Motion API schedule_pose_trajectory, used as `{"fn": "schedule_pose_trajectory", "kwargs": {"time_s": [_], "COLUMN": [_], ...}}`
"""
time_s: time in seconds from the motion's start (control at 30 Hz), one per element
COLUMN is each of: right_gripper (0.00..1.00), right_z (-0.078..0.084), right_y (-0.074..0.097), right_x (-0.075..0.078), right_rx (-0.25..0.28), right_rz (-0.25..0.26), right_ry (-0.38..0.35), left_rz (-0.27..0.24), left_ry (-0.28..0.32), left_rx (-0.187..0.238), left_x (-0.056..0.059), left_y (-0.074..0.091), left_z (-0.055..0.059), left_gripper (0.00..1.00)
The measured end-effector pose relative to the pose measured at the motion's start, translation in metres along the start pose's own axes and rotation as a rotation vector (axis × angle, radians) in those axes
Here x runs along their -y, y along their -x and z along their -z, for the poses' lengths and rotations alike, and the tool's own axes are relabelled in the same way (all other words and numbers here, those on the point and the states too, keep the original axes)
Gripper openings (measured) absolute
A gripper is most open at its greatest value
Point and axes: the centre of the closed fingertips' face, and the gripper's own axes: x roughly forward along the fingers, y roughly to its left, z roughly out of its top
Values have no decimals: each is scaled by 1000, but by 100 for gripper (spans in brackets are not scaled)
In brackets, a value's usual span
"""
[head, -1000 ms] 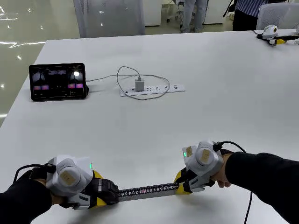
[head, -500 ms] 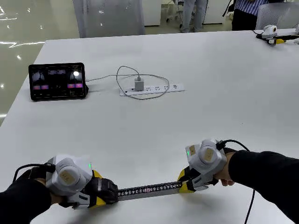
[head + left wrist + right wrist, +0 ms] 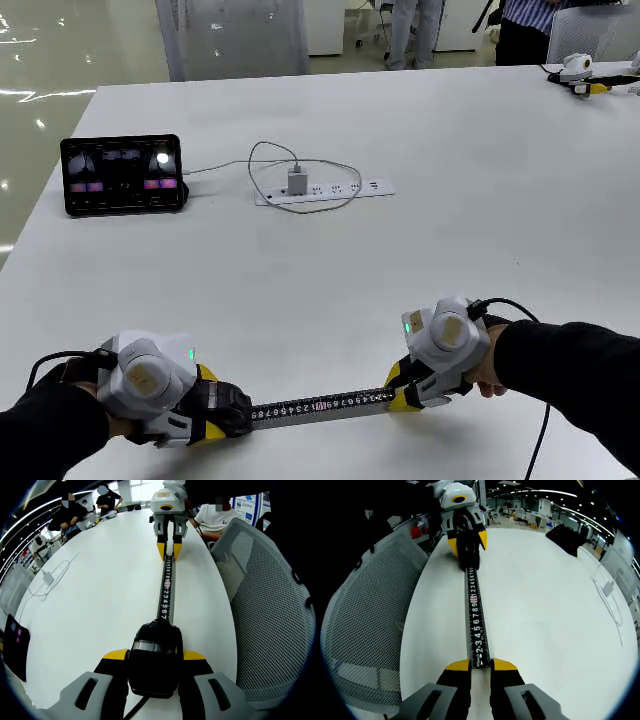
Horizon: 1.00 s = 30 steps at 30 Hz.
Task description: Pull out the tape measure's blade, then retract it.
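The black tape measure case point(image 3: 155, 652) sits clamped in my left gripper point(image 3: 212, 413) near the table's front edge; the case point(image 3: 228, 408) is at the lower left in the head view. Its black blade point(image 3: 320, 406) with white numbers stretches right along the table to my right gripper point(image 3: 401, 390), which is shut on the blade's tip point(image 3: 480, 663). In the right gripper view the blade point(image 3: 474, 615) runs straight to the case point(image 3: 467, 547). From the left gripper view the blade point(image 3: 165, 587) leads to the right gripper point(image 3: 169, 550).
A tablet point(image 3: 123, 174) stands at the back left, wired to a white power strip point(image 3: 325, 190) with a charger and looped cable. A mesh chair point(image 3: 272, 610) is beside the table's front edge. Another gripper device point(image 3: 580, 75) lies at the far right corner. People stand beyond the table.
My right gripper has moved a little to the right, drawing more blade out of the case. The left gripper and case have stayed put.
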Motion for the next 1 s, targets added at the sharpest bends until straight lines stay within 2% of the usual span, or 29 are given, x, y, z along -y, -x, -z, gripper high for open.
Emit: {"fn": "schedule_pose_trajectory", "kwargs": {"time_s": [1.0], "right_gripper": [10], "right_z": [15], "right_y": [10], "right_x": [1], "right_rx": [-14], "right_rz": [8], "right_ry": [-19], "left_rz": [4], "left_ry": [-2], "left_rx": [-3], "left_x": [-1], "left_y": [-1], "left_z": [1], "left_gripper": [33]}}
